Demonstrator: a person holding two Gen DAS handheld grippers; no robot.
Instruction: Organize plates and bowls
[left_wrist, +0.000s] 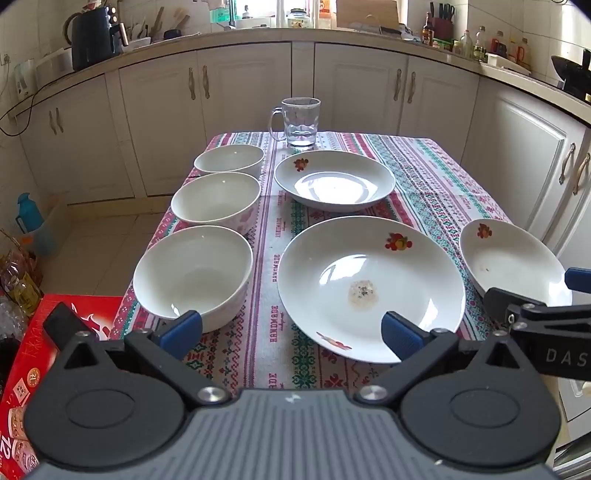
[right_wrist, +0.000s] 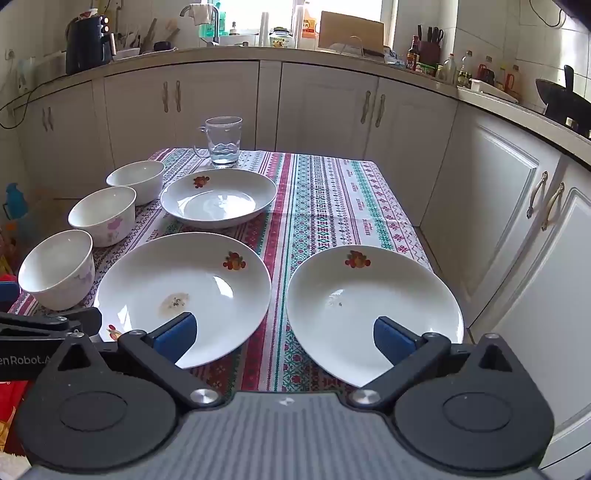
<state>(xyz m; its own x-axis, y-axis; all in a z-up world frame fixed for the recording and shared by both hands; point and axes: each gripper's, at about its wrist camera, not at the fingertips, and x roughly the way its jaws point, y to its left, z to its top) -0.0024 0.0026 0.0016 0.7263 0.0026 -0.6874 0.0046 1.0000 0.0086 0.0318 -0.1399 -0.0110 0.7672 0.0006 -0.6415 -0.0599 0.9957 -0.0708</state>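
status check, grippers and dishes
Left gripper and right gripper open, empty. Three bowls, three plates unstacked. Glass mug behind them.

Three bowls (left_wrist: 218, 197) in row along table's (left_wrist: 436, 177) left; three plates (left_wrist: 369, 284) right of them; mug (left_wrist: 301, 122) behind.

the plates (right_wrist: 177, 280) and bowls (left_wrist: 195, 273) look like glossy white glazed ceramic. the mug (left_wrist: 301, 122) is clear glass. the tablecloth (left_wrist: 424, 177) is matt woven cloth. the gripper pads (left_wrist: 181, 332) are matt blue, ribbed.
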